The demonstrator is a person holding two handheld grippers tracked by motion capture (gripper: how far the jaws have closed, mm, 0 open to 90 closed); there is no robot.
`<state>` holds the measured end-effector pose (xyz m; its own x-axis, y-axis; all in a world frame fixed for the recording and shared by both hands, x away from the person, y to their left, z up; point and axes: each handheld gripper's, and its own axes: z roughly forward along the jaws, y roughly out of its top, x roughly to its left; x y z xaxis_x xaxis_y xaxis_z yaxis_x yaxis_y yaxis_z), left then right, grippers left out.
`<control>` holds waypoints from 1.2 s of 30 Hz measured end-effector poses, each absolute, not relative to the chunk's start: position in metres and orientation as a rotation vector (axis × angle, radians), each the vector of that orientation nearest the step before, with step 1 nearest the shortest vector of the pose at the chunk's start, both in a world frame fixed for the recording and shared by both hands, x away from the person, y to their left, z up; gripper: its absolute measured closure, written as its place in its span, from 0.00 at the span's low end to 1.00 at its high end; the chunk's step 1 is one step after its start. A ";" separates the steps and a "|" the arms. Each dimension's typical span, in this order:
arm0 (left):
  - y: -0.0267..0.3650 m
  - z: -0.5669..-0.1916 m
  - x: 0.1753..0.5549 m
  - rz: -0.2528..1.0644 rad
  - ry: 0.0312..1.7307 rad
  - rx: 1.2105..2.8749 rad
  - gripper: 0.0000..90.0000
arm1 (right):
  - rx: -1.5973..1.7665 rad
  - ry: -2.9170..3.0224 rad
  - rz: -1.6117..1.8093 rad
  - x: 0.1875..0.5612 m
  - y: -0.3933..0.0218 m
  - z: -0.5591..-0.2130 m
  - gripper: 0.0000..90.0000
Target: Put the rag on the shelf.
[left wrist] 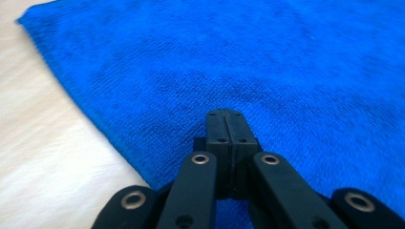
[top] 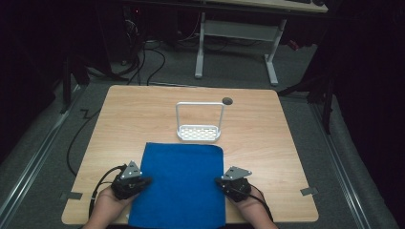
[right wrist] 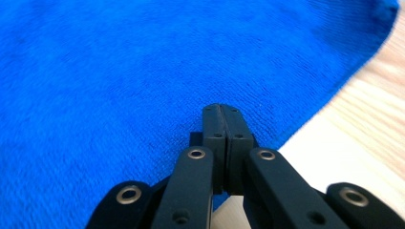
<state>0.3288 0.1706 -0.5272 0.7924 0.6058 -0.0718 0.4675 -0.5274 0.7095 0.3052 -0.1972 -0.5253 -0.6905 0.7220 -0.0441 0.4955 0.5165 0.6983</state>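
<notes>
Fingers of left gripper (top: 144, 181) and right gripper (top: 220, 181) are pressing together over opposite side edges of the blue towel (top: 181, 183), positioning for a fold.

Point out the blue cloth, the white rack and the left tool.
blue cloth (top: 184, 183), high view, middle of the fabric.
white rack (top: 198, 133), high view, its perforated base.
left tool (left wrist: 226, 117), left gripper view, closed tips.

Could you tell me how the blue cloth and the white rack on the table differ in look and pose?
The blue cloth lies flat and soft, while the white rack stands rigid with a tall handle loop. The cloth is much the larger and hangs over the near table edge; the rack sits farther back. The left gripper and right gripper, both shut, are at the cloth's side edges, away from the rack. Both things rest on the table.
</notes>
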 end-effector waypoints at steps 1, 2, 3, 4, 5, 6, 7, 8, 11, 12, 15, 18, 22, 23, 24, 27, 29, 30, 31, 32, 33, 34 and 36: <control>0.166 -0.527 0.326 0.217 0.768 2.228 1.00 | 1.020 2.428 0.956 0.303 -0.201 -0.525 1.00; 0.161 -0.527 0.323 0.204 0.745 2.235 1.00 | 1.048 2.405 0.932 0.298 -0.211 -0.524 1.00; 0.153 -0.527 0.319 0.182 0.709 2.240 1.00 | 1.054 2.394 0.925 0.297 -0.215 -0.524 1.00; 0.148 -0.527 0.318 0.178 0.687 2.246 1.00 | 1.063 2.386 0.915 0.295 -0.218 -0.524 1.00; 0.143 -0.527 0.316 0.179 0.666 2.252 1.00 | 1.075 2.378 0.900 0.294 -0.223 -0.524 1.00; 0.138 -0.527 0.316 0.179 0.652 2.256 1.00 | 1.083 2.369 0.897 0.292 -0.227 -0.523 1.00; 0.134 -0.527 0.316 0.178 0.642 2.259 0.99 | 1.092 2.360 0.885 0.291 -0.231 -0.523 1.00; 0.134 -0.527 0.316 0.178 0.642 2.259 0.99 | 1.092 2.360 0.885 0.291 -0.231 -0.523 1.00; 0.130 -0.528 0.322 0.163 0.661 2.232 0.94 | 1.133 2.339 0.895 0.290 -0.239 -0.523 1.00; 0.132 -0.528 0.325 0.184 0.687 2.216 0.90 | 1.129 2.331 0.911 0.289 -0.240 -0.522 1.00; 0.144 -0.526 0.338 0.274 0.810 2.123 0.83 | 1.137 2.288 0.960 0.289 -0.243 -0.517 0.98; 0.152 -0.525 0.351 0.312 0.901 2.059 0.75 | 1.145 2.271 0.968 0.291 -0.244 -0.517 0.97; 0.154 -0.525 0.376 0.376 0.999 2.024 0.70 | 1.172 2.257 0.986 0.298 -0.247 -0.519 0.94; 0.151 -0.527 0.388 0.394 1.014 2.017 0.68 | 1.178 2.252 0.989 0.299 -0.247 -0.518 0.93; 0.151 -0.527 0.388 0.394 1.014 2.017 0.67 | 1.178 2.252 0.989 0.299 -0.247 -0.518 0.93; 0.141 -0.534 0.412 0.396 1.068 2.015 0.64 | 1.178 2.232 0.997 0.303 -0.248 -0.517 0.91; 0.138 -0.535 0.416 0.387 1.081 2.024 0.62 | 1.181 2.227 1.000 0.304 -0.248 -0.517 0.90; 0.136 -0.535 0.418 0.385 1.083 2.019 0.62 | 1.187 2.219 1.002 0.305 -0.248 -0.517 0.89; 0.134 -0.535 0.420 0.382 1.089 2.015 0.62 | 1.189 2.215 1.006 0.306 -0.249 -0.517 0.87; 0.132 -0.535 0.421 0.385 1.089 2.016 0.65 | 1.194 2.202 1.011 0.308 -0.250 -0.517 0.82; 0.131 -0.535 0.420 0.396 1.089 2.022 0.67 | 1.194 2.192 1.015 0.309 -0.251 -0.517 0.78; 0.130 -0.535 0.420 0.401 1.090 2.021 0.71 | 1.204 2.183 1.023 0.311 -0.251 -0.516 0.74; 0.130 -0.535 0.419 0.403 1.087 2.024 0.78 | 1.227 2.156 1.030 0.318 -0.251 -0.515 0.68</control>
